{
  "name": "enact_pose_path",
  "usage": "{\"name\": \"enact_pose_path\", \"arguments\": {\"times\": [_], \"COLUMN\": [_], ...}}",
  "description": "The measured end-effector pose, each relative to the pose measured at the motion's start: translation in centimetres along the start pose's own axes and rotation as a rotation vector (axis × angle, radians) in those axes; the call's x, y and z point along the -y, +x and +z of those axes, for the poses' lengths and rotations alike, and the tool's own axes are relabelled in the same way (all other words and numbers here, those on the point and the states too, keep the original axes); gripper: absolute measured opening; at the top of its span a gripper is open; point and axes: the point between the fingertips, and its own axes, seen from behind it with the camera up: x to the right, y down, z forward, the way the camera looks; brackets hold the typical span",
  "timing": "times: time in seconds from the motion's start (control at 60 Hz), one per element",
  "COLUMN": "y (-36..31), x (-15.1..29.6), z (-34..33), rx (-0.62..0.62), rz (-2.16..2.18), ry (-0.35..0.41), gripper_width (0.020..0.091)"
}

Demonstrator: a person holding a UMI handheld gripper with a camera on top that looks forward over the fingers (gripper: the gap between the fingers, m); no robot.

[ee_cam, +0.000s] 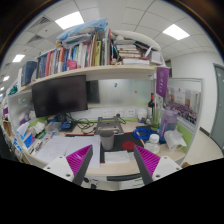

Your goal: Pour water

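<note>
Above the desk [60, 148], gripper [113, 160] hangs with jaws apart, nothing between pads [80, 158]. Bottle [168, 122] sits approx 2 o'clock, well beyond the fingers. Step: approach, pre-grasp. Next, prob. swing right and reach toward the bottle.

We see an office room under a tiled ceiling [120, 15] with bright light panels [70, 20]. A shelf [95, 70] packed with books [75, 52] runs along the far wall. Below it hangs a dark monitor [58, 95]. The white tabletop [60, 148] is cluttered. A purple poster [162, 82] hangs beside a white wall [195, 75].
</note>
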Motion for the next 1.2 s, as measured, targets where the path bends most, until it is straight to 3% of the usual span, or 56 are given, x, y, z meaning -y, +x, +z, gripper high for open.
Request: {"name": "enact_pose_path", "arguments": {"times": [0.167,0.35,0.7,0.9,1.017,1.2], "y": [6.5,13.1,16.5,16.8,16.8,16.7], "x": [-3.1,-4.7,-8.7,-9.0,-9.0,-9.3], "z": [1.2,4.8,14.4,17.3,17.7,17.4], "rx": [-0.123,-0.181,-0.101,-0.054,-0.049,-0.062], "rz": [0.007,-0.008,-0.062,-0.059,-0.039,-0.041], "ry": [-0.029,0.036,0.077,0.112,0.116,0.11], "gripper_width": [0.0855,0.0849,0.0817,0.0743,0.0538,0.0483]}}
